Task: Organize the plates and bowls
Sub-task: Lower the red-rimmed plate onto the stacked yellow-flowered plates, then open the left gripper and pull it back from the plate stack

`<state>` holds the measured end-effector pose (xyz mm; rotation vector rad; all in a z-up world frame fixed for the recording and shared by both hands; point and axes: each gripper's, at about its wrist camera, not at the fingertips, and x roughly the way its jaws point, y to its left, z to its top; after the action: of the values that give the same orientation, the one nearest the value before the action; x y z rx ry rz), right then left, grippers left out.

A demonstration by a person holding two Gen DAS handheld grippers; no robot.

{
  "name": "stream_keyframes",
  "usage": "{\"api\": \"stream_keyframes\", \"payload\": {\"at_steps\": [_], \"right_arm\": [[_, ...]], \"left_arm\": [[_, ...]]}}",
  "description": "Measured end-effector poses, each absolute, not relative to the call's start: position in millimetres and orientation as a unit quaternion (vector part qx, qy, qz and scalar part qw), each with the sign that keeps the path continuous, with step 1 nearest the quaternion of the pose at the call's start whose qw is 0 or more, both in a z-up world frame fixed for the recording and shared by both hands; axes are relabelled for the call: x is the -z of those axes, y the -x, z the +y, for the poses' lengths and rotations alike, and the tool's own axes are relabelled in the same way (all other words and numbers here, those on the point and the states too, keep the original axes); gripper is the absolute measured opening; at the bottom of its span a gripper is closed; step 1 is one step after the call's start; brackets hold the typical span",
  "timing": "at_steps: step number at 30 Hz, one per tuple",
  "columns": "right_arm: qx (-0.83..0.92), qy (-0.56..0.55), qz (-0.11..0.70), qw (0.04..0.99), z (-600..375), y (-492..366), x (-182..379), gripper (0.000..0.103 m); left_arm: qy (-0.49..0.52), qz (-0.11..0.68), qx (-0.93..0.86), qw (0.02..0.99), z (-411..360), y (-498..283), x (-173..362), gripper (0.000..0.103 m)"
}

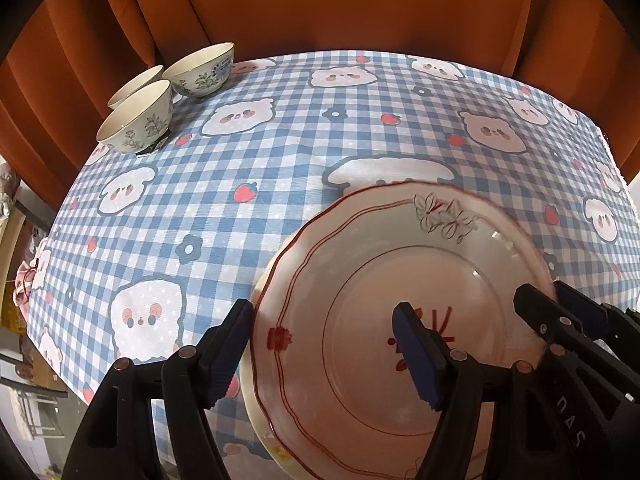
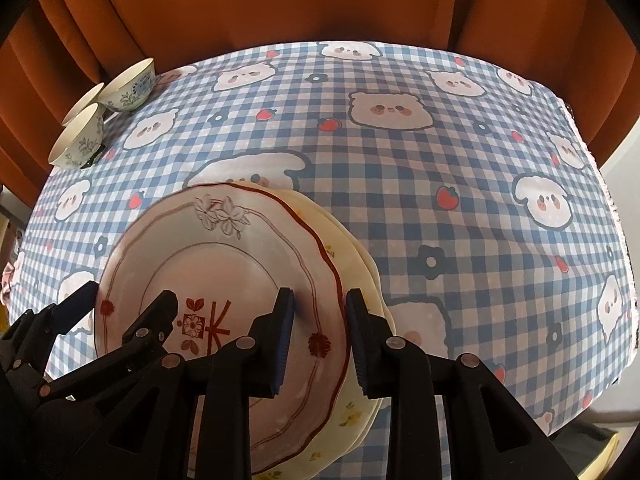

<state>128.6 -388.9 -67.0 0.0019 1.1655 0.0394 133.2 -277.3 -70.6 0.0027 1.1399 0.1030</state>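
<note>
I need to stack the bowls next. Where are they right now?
The three bowls cluster at the table's far left corner in both wrist views, against the orange curtain, well away from the plates.

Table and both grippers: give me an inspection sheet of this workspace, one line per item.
Surface: table under a blue checked cloth printed with bears and strawberries.
Job's things: red-trimmed plate stacked on yellowish plates; three bowls grouped at the far left corner.
Clutter: nothing seen.
Grippers: left gripper open, fingers either side of the top plate's left rim; right gripper astride the stack's right rim, pads not seen pressing it.
Cables: nothing seen.
Surroundings: orange curtain behind the table; blurred furniture at the left edge of the left wrist view.
</note>
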Motion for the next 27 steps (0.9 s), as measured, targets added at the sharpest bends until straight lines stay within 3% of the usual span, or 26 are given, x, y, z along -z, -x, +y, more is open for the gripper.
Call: {"api": "stream_keyframes", "payload": {"at_steps": [10, 17, 27], "right_arm": [[-0.024, 0.001, 0.558, 0.830, -393.3, -127.3, 66.2, 0.032], [-0.024, -0.007, 0.563, 0.826, -390.4, -128.3, 63.9, 0.052], [-0.012, -0.012, 0.557, 0.831, -354.9, -127.4, 52.6, 0.064]], "left_arm": [[0.030, 0.549, -0.058, 0.833, -270.3, -127.4, 73.6, 0.085], [0.048, 0.545, -0.067, 0.834, -249.0, -122.4, 70.0, 0.091], [0.054, 0.544, -0.041, 0.836, -199.4, -126.2, 65.4, 0.092]]}}
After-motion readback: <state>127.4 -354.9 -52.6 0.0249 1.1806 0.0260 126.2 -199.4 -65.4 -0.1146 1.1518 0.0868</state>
